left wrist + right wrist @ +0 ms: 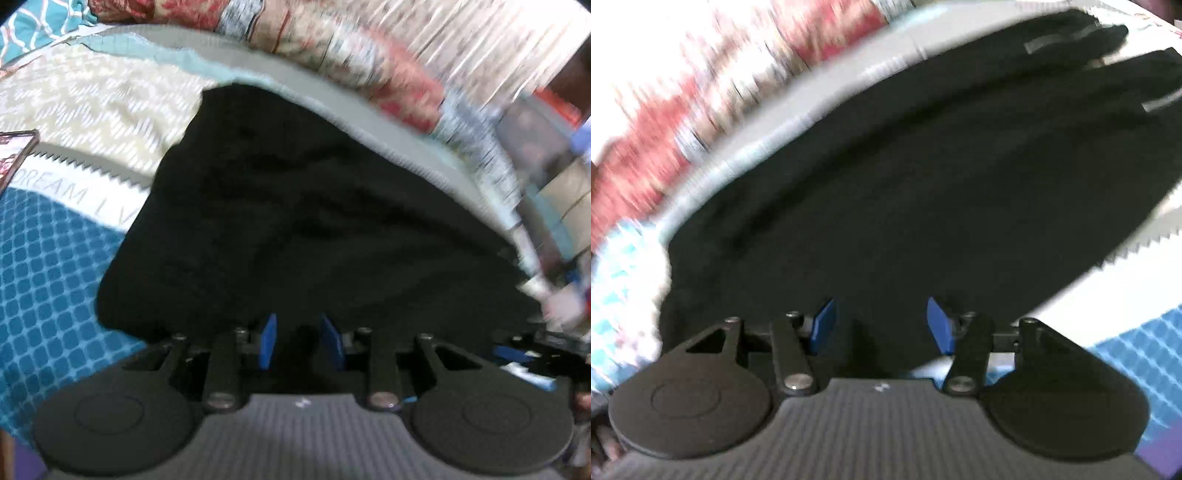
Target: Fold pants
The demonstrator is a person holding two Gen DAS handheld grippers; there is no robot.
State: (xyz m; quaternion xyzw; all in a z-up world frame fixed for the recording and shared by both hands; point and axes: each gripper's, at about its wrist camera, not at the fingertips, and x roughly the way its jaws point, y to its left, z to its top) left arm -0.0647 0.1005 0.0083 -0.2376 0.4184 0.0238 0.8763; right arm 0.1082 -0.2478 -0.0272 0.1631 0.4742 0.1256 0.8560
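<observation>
Black pants (pixel 314 229) spread flat on my patterned bedspread (pixel 55 266).
My left gripper (pixel 301 341) and right gripper (pixel 882 325) both hang released over the cloth, blue pads (pixel 823 325) apart, nothing pinched.

Both wrist views show heavy fisheye curvature, with straight edges bowed at the rims. Motion blur is strong: the floral quilt (pixel 369 70) streaks in both, worse in the right view, where the upper left blows out to white. The black pants (pixel 923 177) read as a near-featureless dark mass. Blue pads (pixel 267 341) stay fairly sharp. Soft indoor light, no hard shadows.
</observation>
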